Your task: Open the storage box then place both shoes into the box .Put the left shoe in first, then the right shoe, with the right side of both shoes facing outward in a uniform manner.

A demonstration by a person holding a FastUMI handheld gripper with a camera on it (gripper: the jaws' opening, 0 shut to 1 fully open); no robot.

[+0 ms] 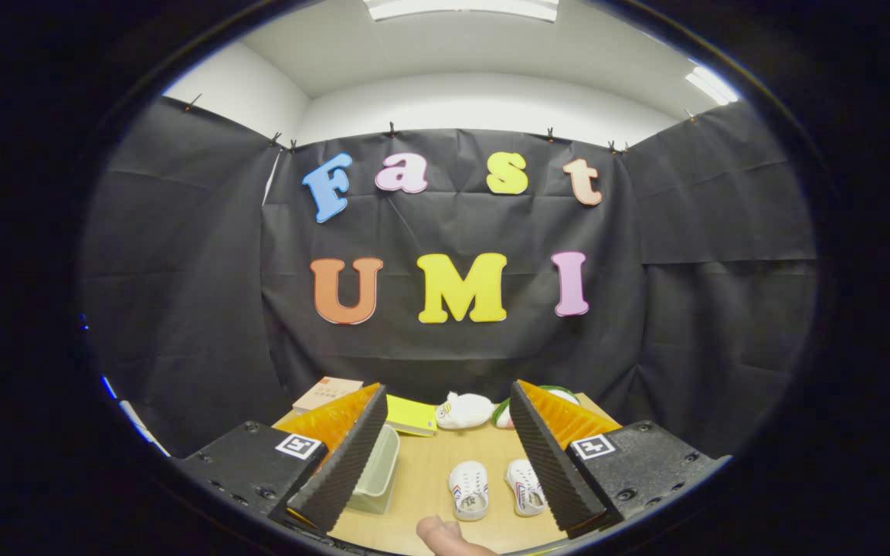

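Likely a lab recording booth: black cloth walls (182, 270) clipped around a wooden table (422, 479), office ceiling lights (460, 8) above.

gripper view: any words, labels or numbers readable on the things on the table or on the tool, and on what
No quotable text.
Brown booklet: small print, too small to read.
White shoes: insole print, blurred.
Tool, fingers open, shoes just ahead between them: square coded markers, no words.
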